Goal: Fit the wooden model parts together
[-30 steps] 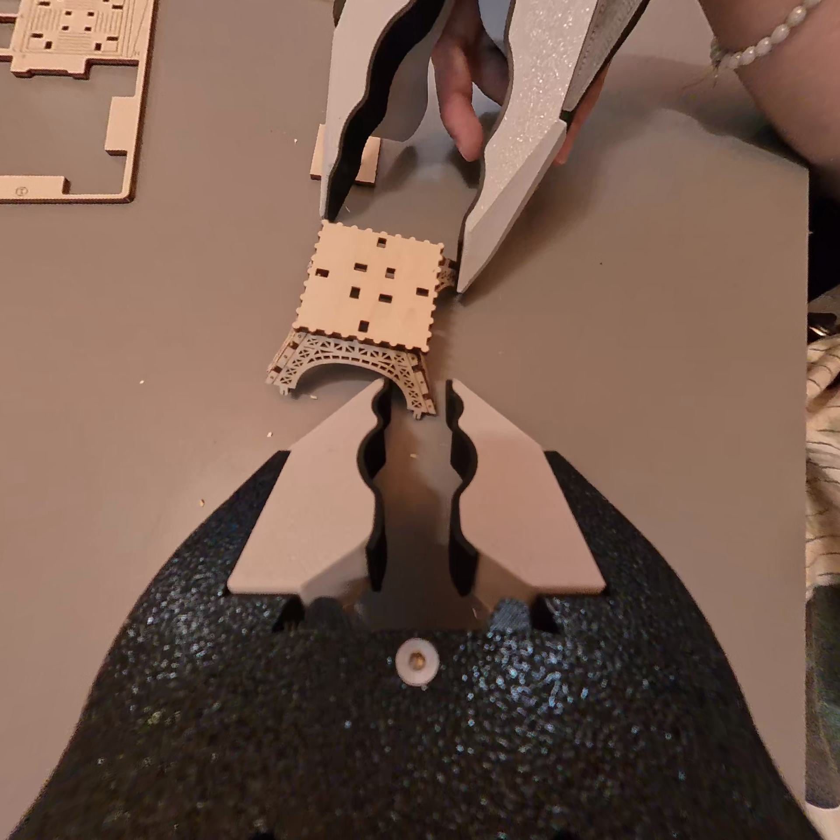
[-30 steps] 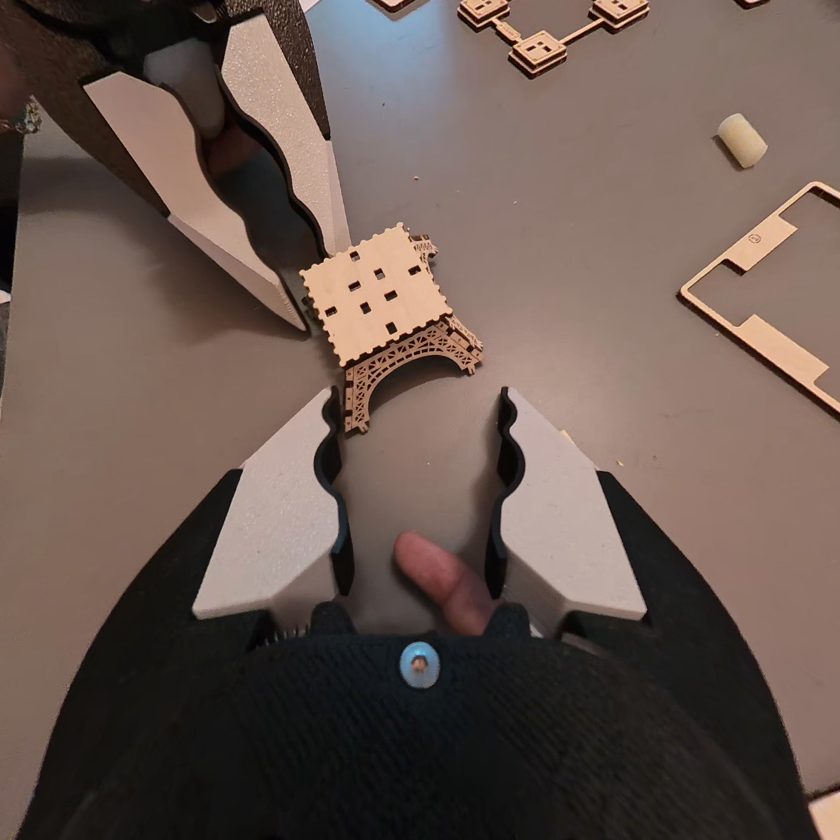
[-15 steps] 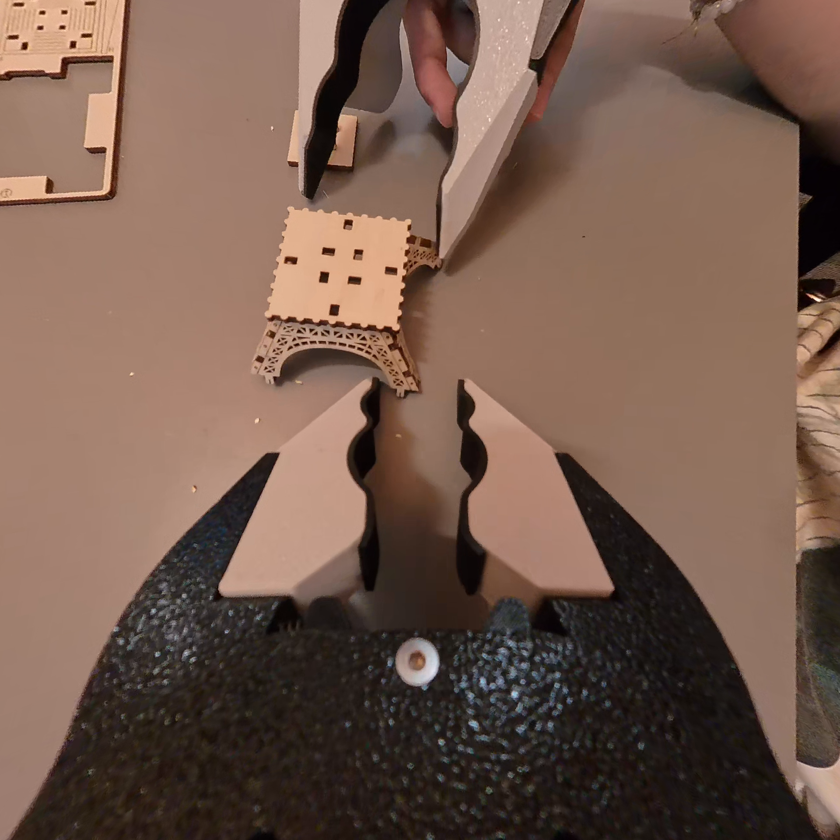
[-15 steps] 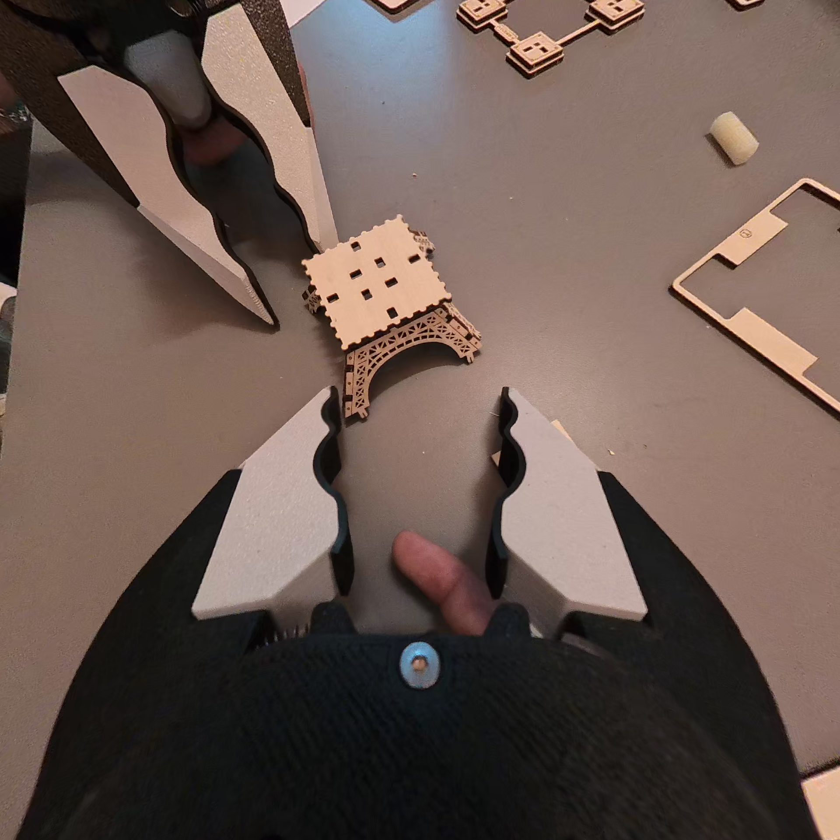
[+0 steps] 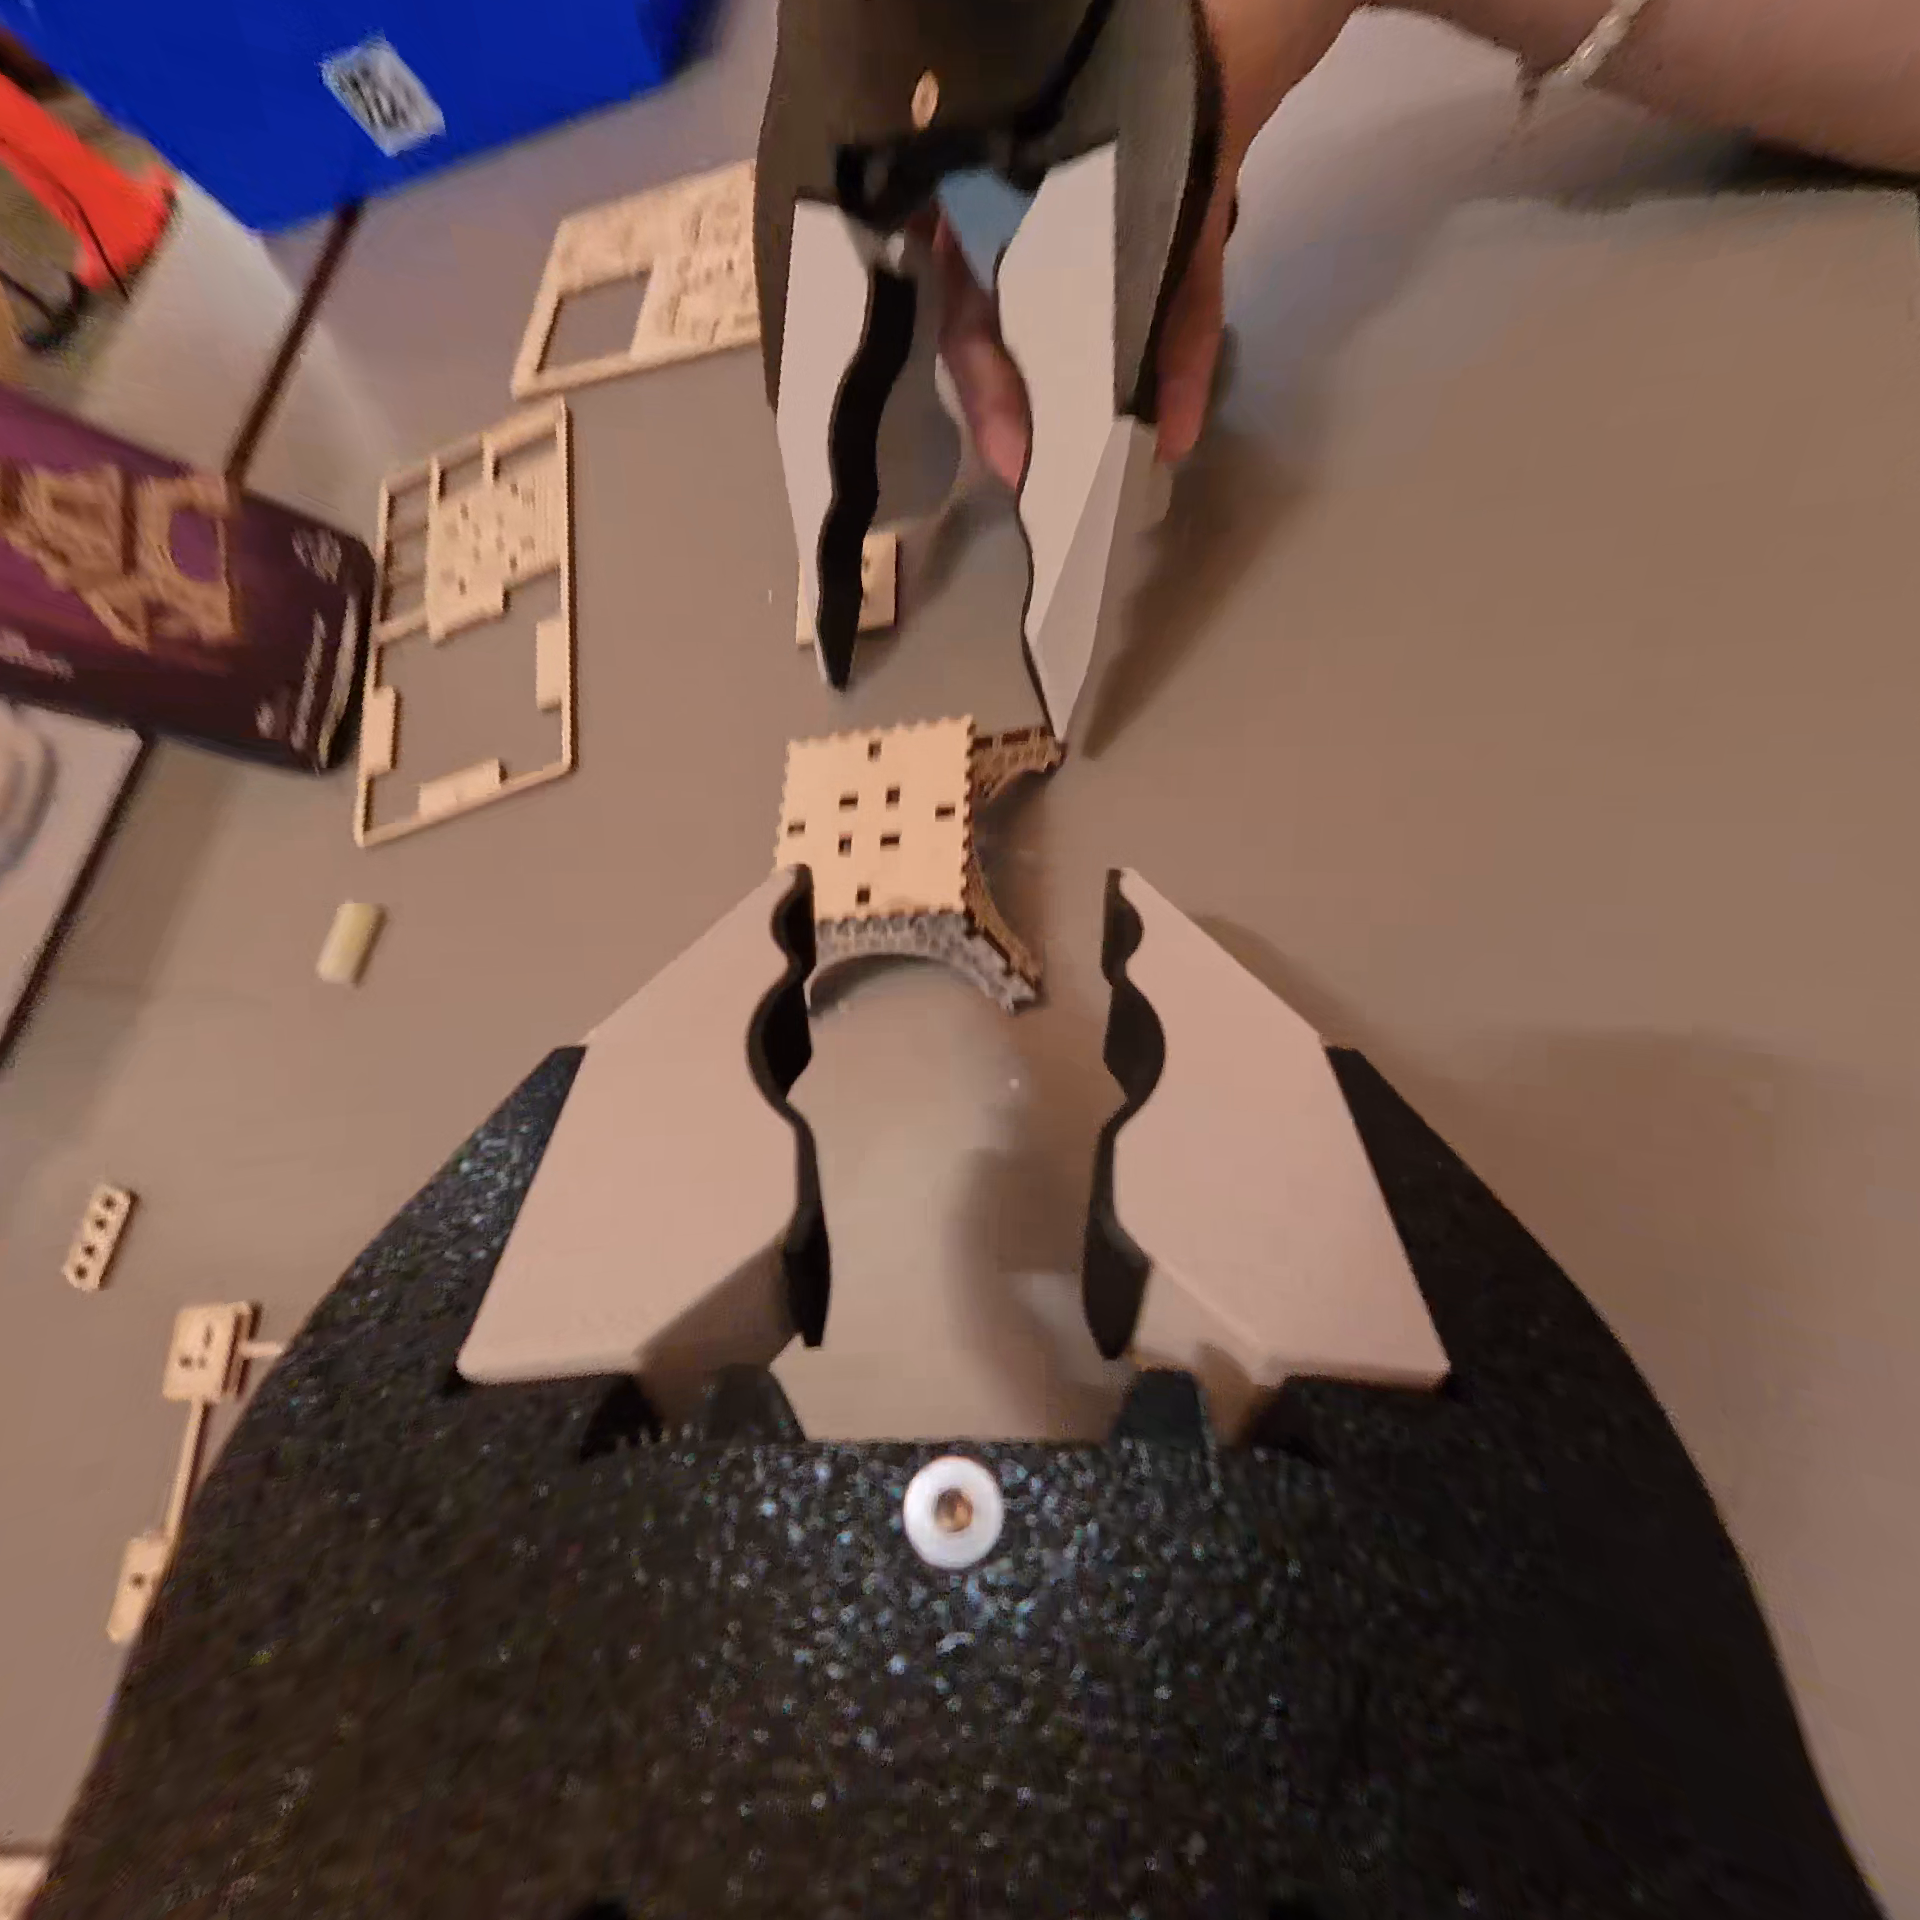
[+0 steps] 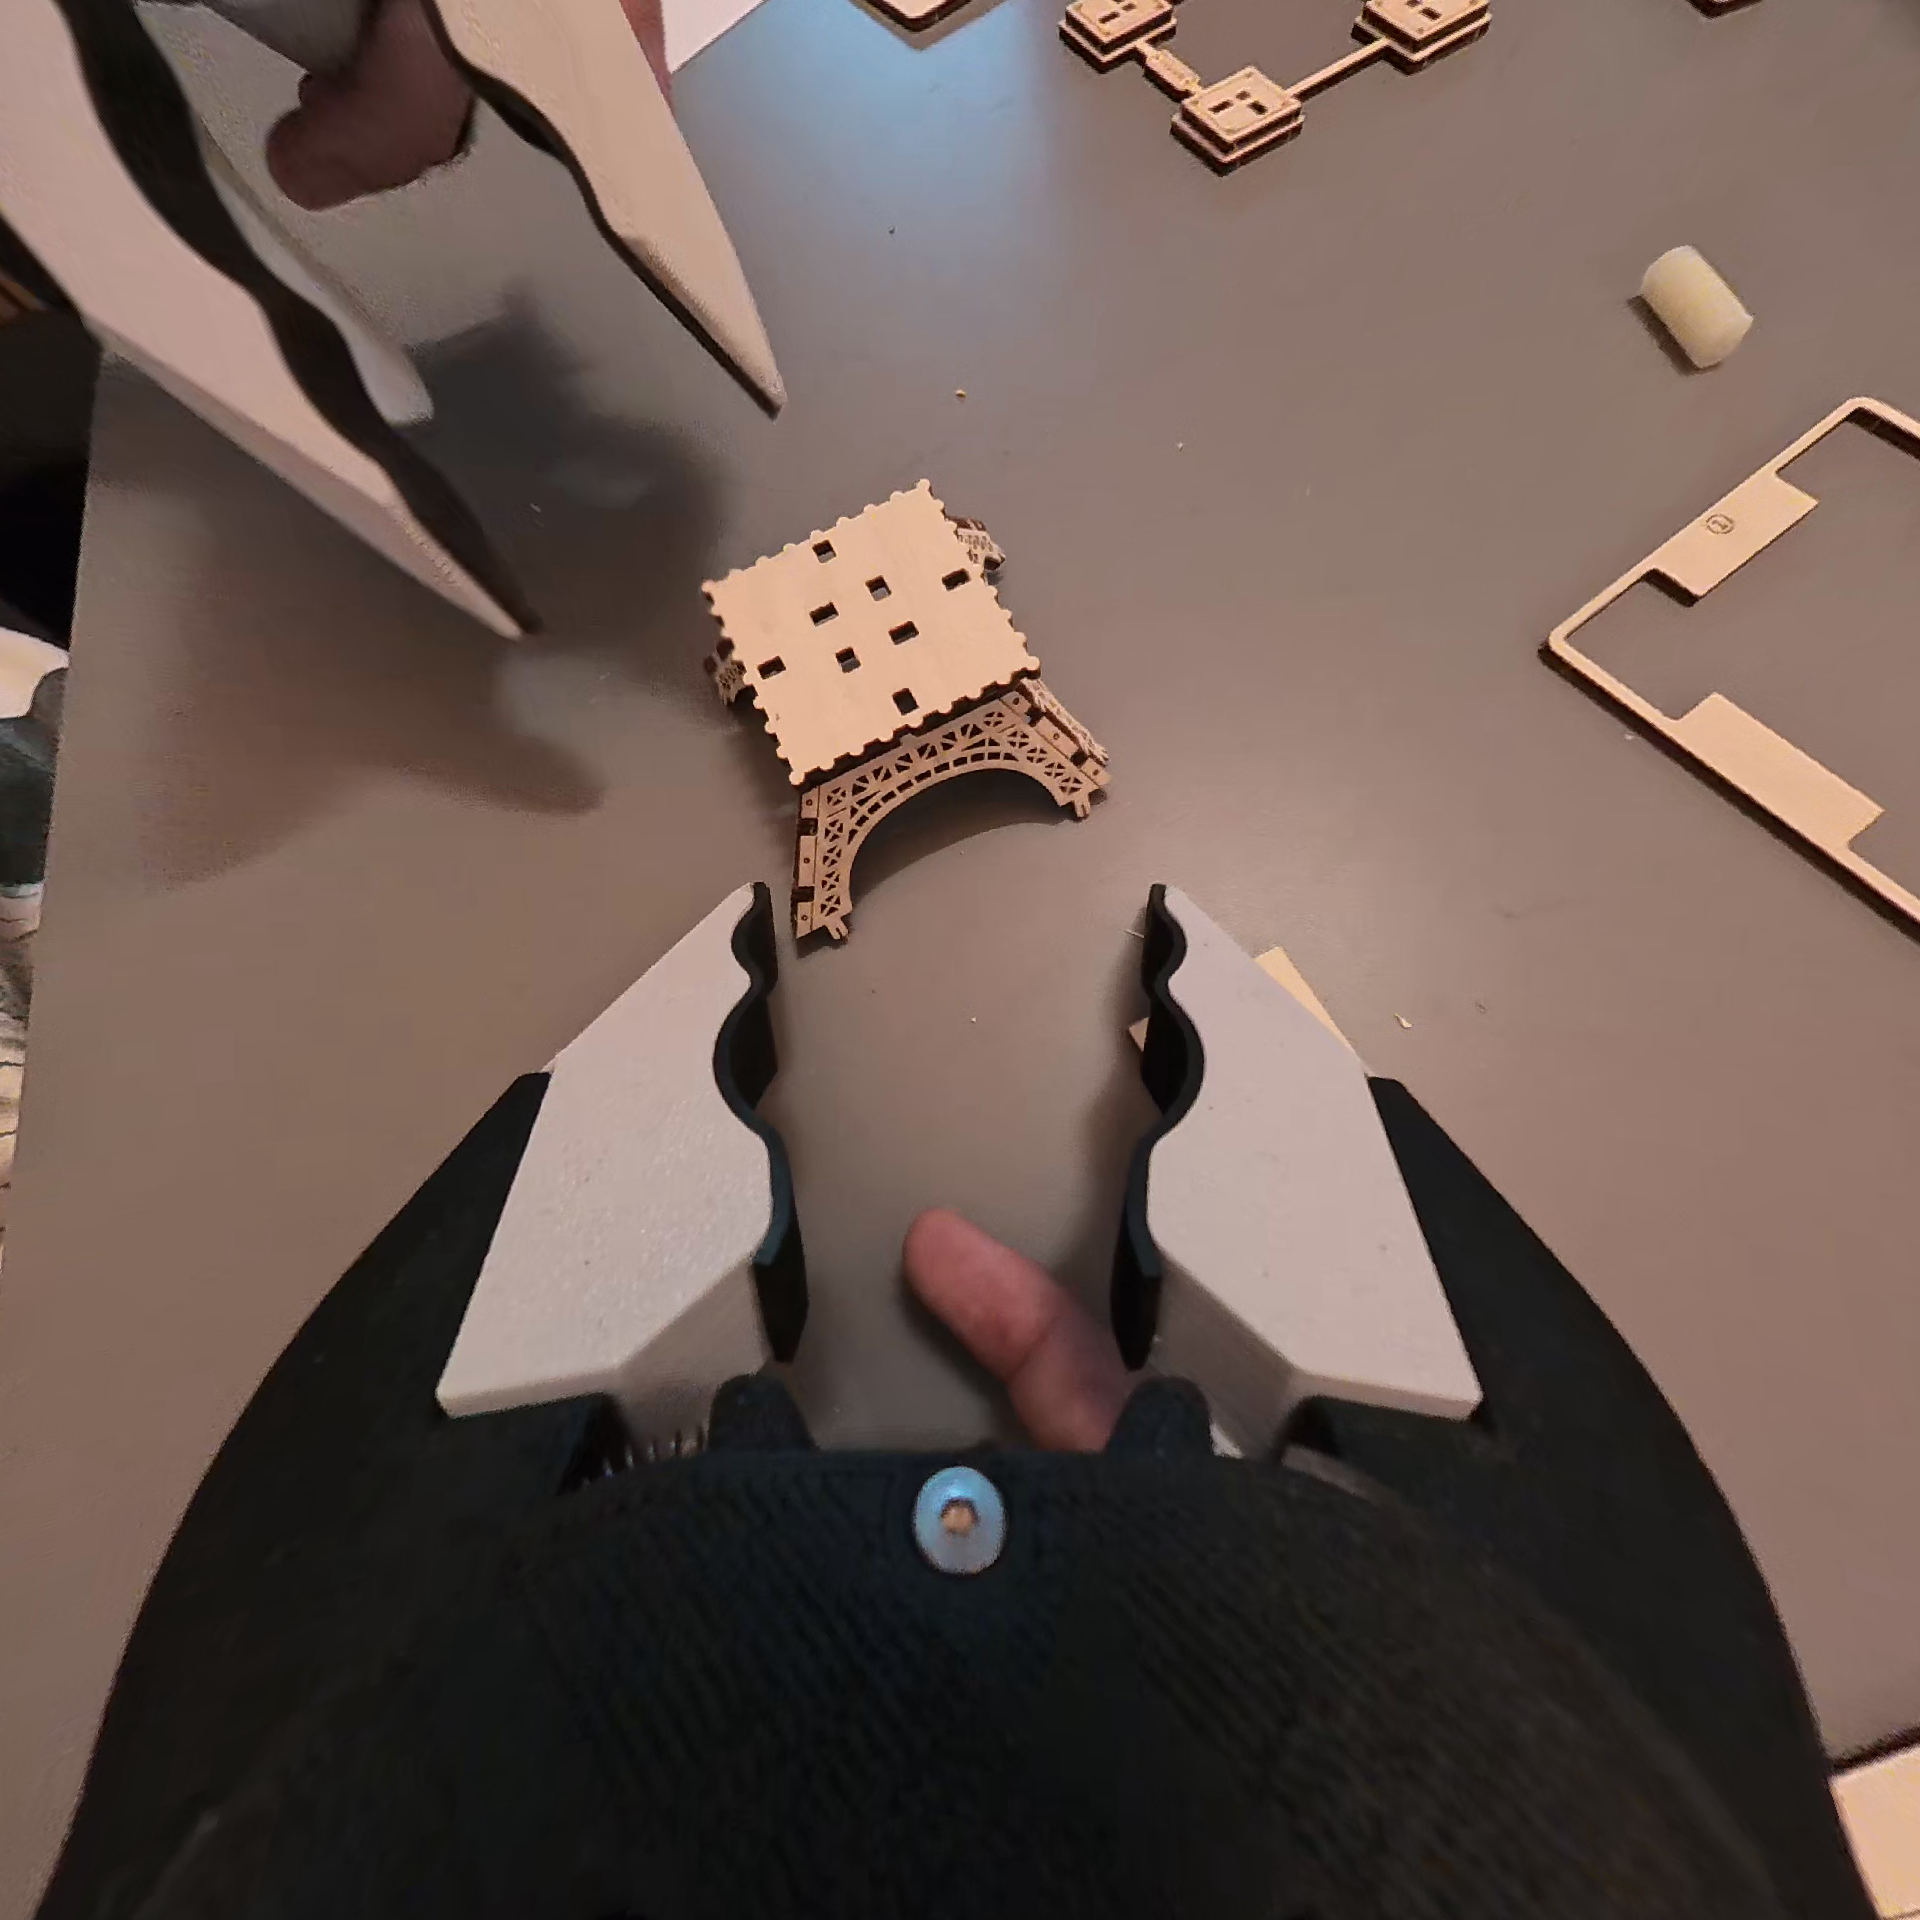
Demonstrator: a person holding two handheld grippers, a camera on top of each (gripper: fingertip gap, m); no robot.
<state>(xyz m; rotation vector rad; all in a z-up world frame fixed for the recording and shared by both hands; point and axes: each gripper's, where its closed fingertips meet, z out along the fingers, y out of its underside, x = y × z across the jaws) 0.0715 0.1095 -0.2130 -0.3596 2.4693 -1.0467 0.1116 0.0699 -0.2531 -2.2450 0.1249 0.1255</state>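
The left gripper point(image 5: 956, 883) has lifted and spread wider than a second ago, its view now taking in far more of the grey table point(image 5: 1455, 831) — and the right gripper point(image 6: 961, 894) has pulled back slightly from the model point(image 6: 883, 665), its fingers still as wide apart as before

The model, a square slotted wooden deck on lattice arch legs, stands on the table between the two grippers, which face each other across it. Neither holds it. From the left wrist view the left gripper hangs above the near edge of the model, one fingertip point(image 5: 790, 894) overlapping the deck's corner in the picture; whether it touches cannot be told. From the right wrist view one arch leg reaches just beside the tip of the right gripper's left finger point(image 6: 753, 914), a narrow gap showing between them. A person's fingertip point(image 6: 997, 1320) shows between the right gripper's fingers, near their base

Off to the side lie punched-out wooden sheets point(image 5: 468, 623) — one frame point(image 6: 1745, 644) near the right edge of the right view — a small pale cylinder point(image 6: 1694, 307), a purple box point(image 5: 177, 592) and a linked set of small wooden blocks point(image 6: 1257, 83)
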